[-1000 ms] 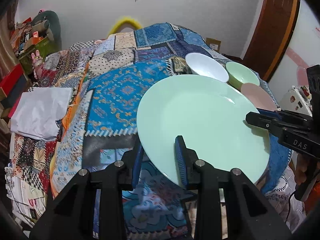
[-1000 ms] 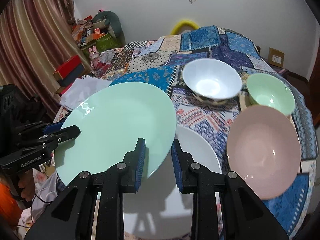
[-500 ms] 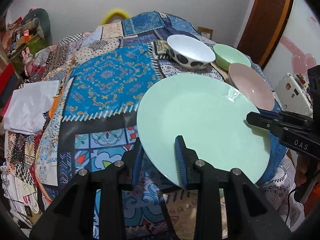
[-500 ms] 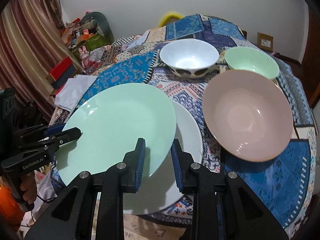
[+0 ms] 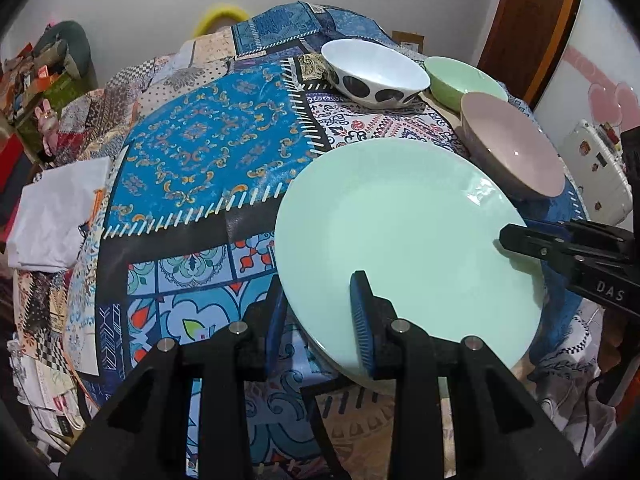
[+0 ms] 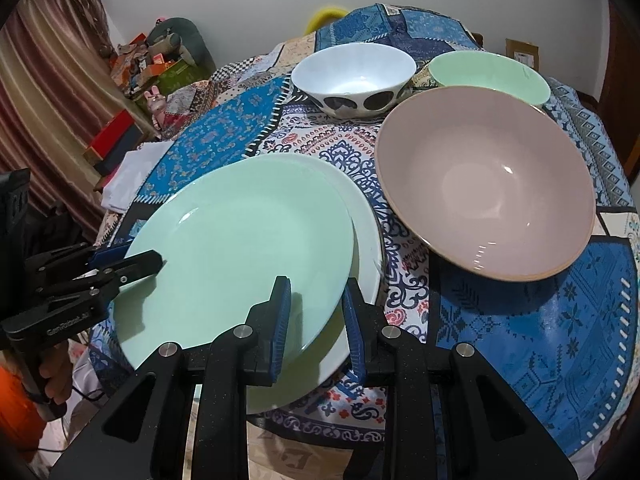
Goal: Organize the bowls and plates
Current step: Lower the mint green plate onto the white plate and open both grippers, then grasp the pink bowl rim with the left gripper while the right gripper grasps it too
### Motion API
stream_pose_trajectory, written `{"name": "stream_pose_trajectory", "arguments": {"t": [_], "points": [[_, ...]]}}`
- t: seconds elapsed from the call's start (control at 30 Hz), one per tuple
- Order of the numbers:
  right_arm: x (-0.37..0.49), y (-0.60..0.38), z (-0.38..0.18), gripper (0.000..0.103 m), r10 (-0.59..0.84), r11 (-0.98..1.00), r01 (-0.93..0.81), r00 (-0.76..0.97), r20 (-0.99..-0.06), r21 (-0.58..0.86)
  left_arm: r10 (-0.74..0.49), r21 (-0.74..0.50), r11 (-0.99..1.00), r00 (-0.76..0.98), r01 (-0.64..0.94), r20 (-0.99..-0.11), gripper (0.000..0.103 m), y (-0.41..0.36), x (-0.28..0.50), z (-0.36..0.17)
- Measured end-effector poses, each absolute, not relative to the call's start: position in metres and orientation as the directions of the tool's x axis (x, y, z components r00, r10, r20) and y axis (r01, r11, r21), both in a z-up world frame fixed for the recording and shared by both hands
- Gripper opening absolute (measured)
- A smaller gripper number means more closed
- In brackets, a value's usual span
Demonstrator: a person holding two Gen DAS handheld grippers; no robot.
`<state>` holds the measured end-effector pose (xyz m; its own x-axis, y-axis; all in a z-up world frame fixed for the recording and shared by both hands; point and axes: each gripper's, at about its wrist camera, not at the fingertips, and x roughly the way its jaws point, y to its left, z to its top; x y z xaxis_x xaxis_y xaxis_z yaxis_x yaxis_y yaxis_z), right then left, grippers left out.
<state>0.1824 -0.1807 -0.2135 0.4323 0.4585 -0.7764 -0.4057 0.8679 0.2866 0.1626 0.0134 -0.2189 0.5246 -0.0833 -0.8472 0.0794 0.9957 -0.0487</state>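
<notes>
Green plate (image 6: 240, 248) rim sits between both grippers' fingers (image 6: 280, 320)

A lived-in room in a home: a table under a patchwork cloth (image 5: 208, 148) holds household bowls (image 6: 354, 74), with maroon curtains (image 6: 48, 80), a wooden door (image 5: 528, 20), and a corner heaped with toys and boxes (image 6: 160, 64).

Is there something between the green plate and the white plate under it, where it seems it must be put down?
Nothing visible lies between them. The green plate, gripped at its rim by the left tool and right tool, sits just over the white plate, whose visible surface is bare. The pink bowl stands to the right, apart.
</notes>
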Motion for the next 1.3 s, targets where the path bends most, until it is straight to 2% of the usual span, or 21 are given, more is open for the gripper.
{"name": "stream_pose_trajectory", "arguments": {"t": [0.7,0.83,0.9,1.03,1.13,1.2,1.27,1.3], "points": [[0.175,-0.18,-0.212,0.024,0.452,0.866,-0.426,0.438,-0.777,0.264,-0.05,-0.002,0.995,0.505,0.096,-0.862,0.032,0.011,0.168,-0.23],[0.176,-0.185,-0.21,0.024,0.463,0.863,-0.421,0.435,-0.772,0.28,-0.031,0.029,0.994,0.536,0.102,-0.844,0.037,0.007,0.165,-0.217],[0.176,-0.19,-0.206,0.025,0.449,0.873,-0.408,0.458,-0.767,0.267,-0.031,0.034,0.994,0.557,0.105,-0.83,0.045,0.005,0.164,-0.206],[0.175,-0.205,-0.193,0.035,0.439,0.884,-0.39,0.51,-0.74,0.257,-0.043,0.04,0.992,0.619,0.119,-0.784,0.056,-0.003,0.164,-0.178],[0.176,-0.218,-0.182,0.036,0.429,0.893,-0.377,0.549,-0.717,0.245,-0.054,0.046,0.99,0.657,0.135,-0.752,0.065,-0.014,0.168,-0.16],[0.177,-0.226,-0.175,0.039,0.408,0.903,-0.368,0.579,-0.706,0.221,-0.06,0.053,0.988,0.67,0.148,-0.74,0.076,-0.024,0.173,-0.151],[0.178,-0.232,-0.168,0.052,0.37,0.92,-0.348,0.62,-0.692,0.18,-0.065,0.058,0.986,0.678,0.157,-0.733,0.089,-0.034,0.179,-0.146],[0.179,-0.237,-0.165,0.055,0.353,0.927,-0.337,0.641,-0.681,0.163,-0.071,0.057,0.985,0.68,0.164,-0.729,0.09,-0.039,0.183,-0.145]]}}
